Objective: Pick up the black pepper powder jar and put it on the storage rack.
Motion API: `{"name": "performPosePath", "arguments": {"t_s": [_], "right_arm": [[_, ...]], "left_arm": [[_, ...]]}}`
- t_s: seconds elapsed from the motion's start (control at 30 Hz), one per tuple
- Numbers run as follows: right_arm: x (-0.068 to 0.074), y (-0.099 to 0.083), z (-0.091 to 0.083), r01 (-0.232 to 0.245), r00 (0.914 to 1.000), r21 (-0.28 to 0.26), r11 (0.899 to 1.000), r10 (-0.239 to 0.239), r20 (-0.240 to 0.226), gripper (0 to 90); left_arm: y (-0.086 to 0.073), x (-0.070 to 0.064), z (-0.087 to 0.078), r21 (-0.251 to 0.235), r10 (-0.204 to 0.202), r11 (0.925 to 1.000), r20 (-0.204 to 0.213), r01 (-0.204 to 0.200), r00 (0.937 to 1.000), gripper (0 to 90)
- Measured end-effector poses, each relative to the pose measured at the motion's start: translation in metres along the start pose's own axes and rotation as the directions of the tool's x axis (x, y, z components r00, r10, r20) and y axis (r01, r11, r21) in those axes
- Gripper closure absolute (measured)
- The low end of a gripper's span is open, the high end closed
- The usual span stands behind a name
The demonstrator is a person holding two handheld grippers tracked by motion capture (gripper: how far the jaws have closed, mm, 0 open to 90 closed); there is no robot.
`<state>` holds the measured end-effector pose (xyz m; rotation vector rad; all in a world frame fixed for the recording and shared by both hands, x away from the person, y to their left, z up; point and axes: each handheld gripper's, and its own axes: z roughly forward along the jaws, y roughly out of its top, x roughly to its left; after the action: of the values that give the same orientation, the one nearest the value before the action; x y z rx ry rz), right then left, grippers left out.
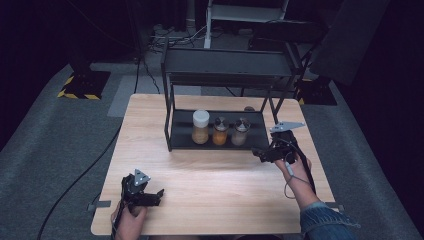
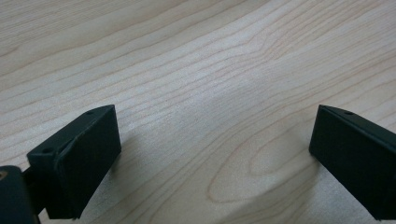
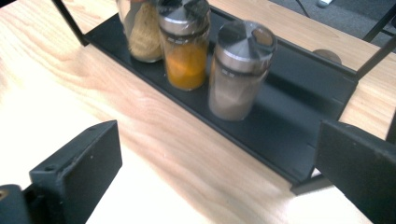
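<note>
Overhead, seen at once: pale wooden worktop [image 1: 215, 175], black rack [image 1: 175, 132] at twelve o'clock, three jars in a row on its lower tray. White-capped jar [image 1: 200, 127] leftmost, orange jar [image 1: 220, 131] in the middle, silver-lidded jar [image 1: 241, 132] rightmost. Left tongs [image 1: 159, 192] low at seven o'clock, near the front edge, spread wide, nothing between them. Right tongs [image 1: 256, 151] at three o'clock, just off the tray's right front corner, likewise spread and empty. Closer, from the right gripper view: tray lip [image 3: 261, 154], orange powder, pale powder under the silver lid. From the left gripper view: bare wood grain between the jaws. Open worktop across the middle; right edge close beside the right hand [image 1: 299, 169].
</note>
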<state>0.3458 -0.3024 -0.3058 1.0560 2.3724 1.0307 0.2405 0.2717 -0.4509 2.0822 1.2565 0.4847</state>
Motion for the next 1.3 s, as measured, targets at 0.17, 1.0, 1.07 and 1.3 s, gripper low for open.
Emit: {"name": "performPosePath", "arguments": {"t_s": [0.17,1.0,1.07,1.3], "right_arm": [[0.003,-0.017,-0.01,0.005,1.0,-0.016,1.0,-0.005,-0.006,0.0],[0.001,-0.101,0.002,-0.054,0.9982,-0.006,0.999,0.054,-0.024,0.0],[0.0,-0.108,0.006,-0.061,0.9978,0.011,0.998,0.062,-0.025,0.0],[0.002,-0.128,0.017,-0.051,0.9985,0.049,0.998,0.052,-0.019,0.0]], "left_arm": [[0.0,0.0,0.0,0.0,-0.001,1.0,-0.001,0.001,1.0,1.2],[0.001,0.0,0.001,0.001,-0.003,1.0,-0.001,0.003,1.0,0.9],[0.001,0.0,0.001,0.0,-0.001,1.0,-0.001,0.001,1.0,0.8],[0.001,0.0,0.001,0.0,0.0,1.0,-0.001,0.0,1.0,0.7]]}}
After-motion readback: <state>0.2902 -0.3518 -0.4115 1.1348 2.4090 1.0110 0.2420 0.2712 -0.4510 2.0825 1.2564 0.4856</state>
